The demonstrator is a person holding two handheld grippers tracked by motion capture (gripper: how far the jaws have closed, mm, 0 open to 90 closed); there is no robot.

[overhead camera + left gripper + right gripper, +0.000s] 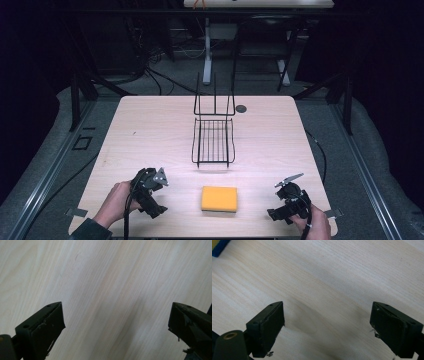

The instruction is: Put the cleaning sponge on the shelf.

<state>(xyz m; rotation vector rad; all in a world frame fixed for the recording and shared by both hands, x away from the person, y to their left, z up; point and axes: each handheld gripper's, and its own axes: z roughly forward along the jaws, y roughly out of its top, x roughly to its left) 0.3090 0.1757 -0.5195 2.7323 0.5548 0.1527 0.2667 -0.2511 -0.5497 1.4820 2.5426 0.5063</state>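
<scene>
An orange-yellow sponge (219, 199) lies flat near the front middle of the wooden table (150, 130). Behind it stands a black wire rack (214, 135), nothing in it. My left gripper (150, 192) rests low at the front left of the sponge, held by a hand; its jaws stand wide apart over bare wood (115, 315). My right gripper (287, 200) sits at the front right of the sponge, also open over bare wood (327, 312). A blue-and-yellow corner of the sponge (218, 247) shows at the top left of the right gripper view.
A small dark round disc (241, 108) lies on the table by the rack's back right. Cables trail from both grippers off the table's front. Dark stands and a white table leg (207, 55) are beyond the far edge.
</scene>
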